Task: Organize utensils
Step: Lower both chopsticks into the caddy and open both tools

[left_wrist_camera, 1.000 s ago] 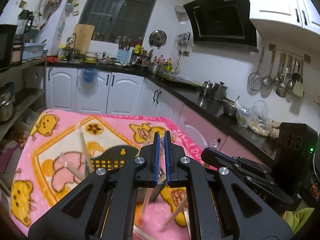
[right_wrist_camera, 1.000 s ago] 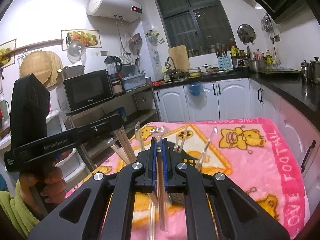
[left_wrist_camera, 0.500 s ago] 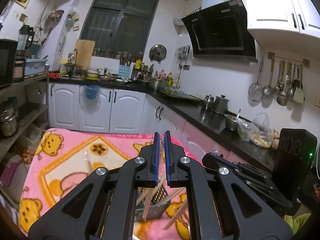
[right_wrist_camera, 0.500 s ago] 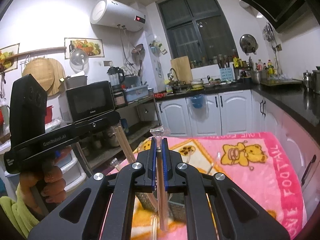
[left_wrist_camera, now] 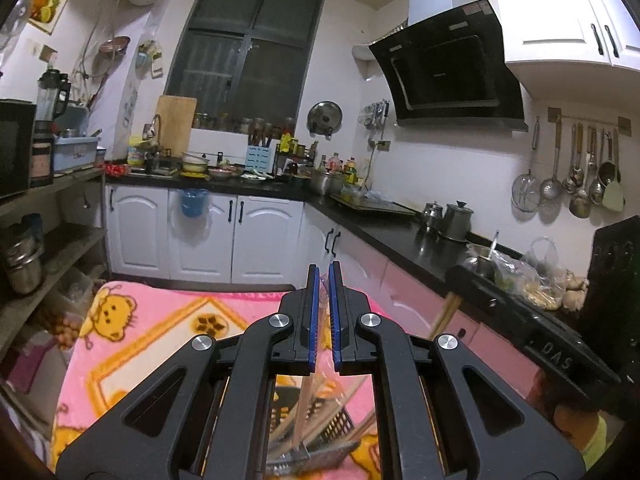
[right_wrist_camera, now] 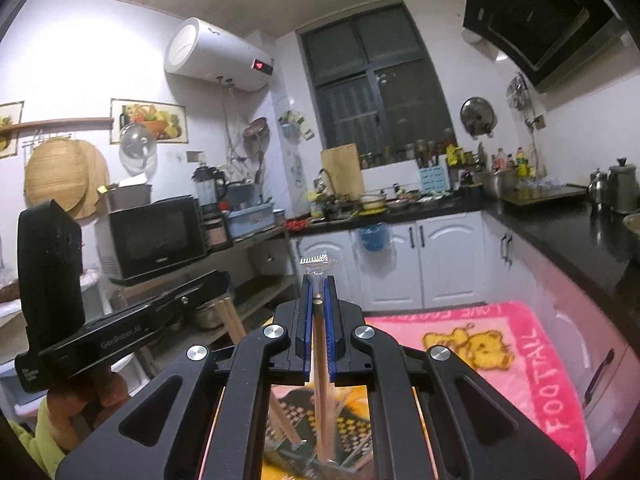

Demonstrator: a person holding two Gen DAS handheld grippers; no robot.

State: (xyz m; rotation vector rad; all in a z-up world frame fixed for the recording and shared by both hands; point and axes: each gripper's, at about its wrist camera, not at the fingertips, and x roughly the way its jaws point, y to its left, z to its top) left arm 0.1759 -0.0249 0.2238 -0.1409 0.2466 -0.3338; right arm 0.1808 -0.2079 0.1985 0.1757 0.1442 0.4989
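My right gripper (right_wrist_camera: 318, 294) is shut on a pair of chopsticks in a clear wrapper (right_wrist_camera: 320, 380); the wrapper's crimped end (right_wrist_camera: 315, 259) sticks out past the fingertips. Their lower end reaches down into a dark perforated utensil basket (right_wrist_camera: 352, 428) on the pink blanket. My left gripper (left_wrist_camera: 323, 284) is shut on wooden chopsticks (left_wrist_camera: 304, 412) that hang down into the same basket (left_wrist_camera: 320, 436), which holds several more wrapped chopsticks. The left tool (right_wrist_camera: 120, 332) shows at the left of the right wrist view, with chopstick ends (right_wrist_camera: 230, 316) below it. The right tool (left_wrist_camera: 532, 320) shows at the right of the left wrist view.
A pink bear-pattern blanket (left_wrist_camera: 140, 344) covers the table, also in the right wrist view (right_wrist_camera: 500, 344). White cabinets (left_wrist_camera: 208, 236) and a black counter (left_wrist_camera: 400, 232) run behind and to the right. Open shelves with pots (left_wrist_camera: 24, 268) and a microwave (right_wrist_camera: 156, 236) stand at the left.
Both grippers have risen and tilted upward, so the blanket and basket have dropped low in both views. Each still holds its chopsticks.
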